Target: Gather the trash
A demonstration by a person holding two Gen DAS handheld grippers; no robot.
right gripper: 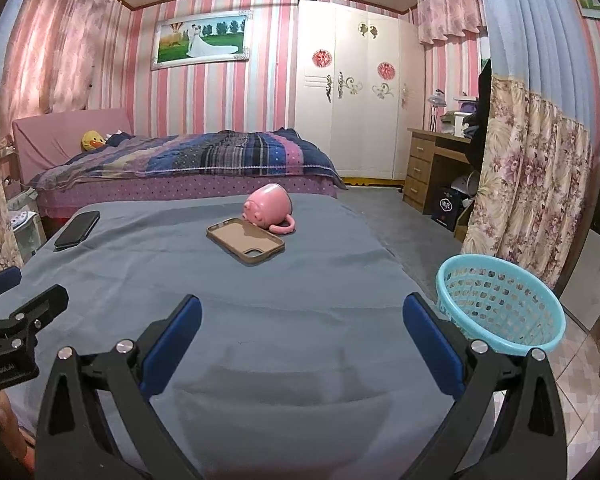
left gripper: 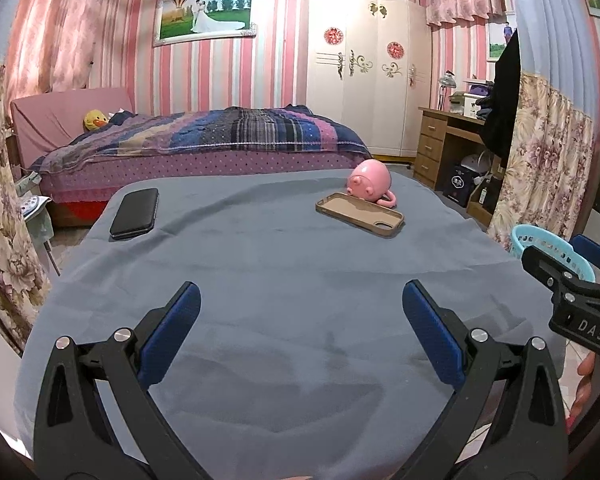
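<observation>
Both the left gripper [left gripper: 302, 300] and right gripper [right gripper: 302, 314] hover empty, fingers spread, over the grey cloth [left gripper: 280, 264]. The basket [right gripper: 500, 300] waits beside the table, handy for trash.

Grippers: two, the left gripper [left gripper: 301, 310] and the right gripper [right gripper: 301, 312]
Pink mug [right gripper: 269, 209]: one
Brown phone case [right gripper: 245, 240]: one
Black phone [right gripper: 77, 229]: one
Blue basket [right gripper: 500, 304]: one
Bed [right gripper: 188, 168]: one
Duck toy [right gripper: 92, 140]: one
</observation>
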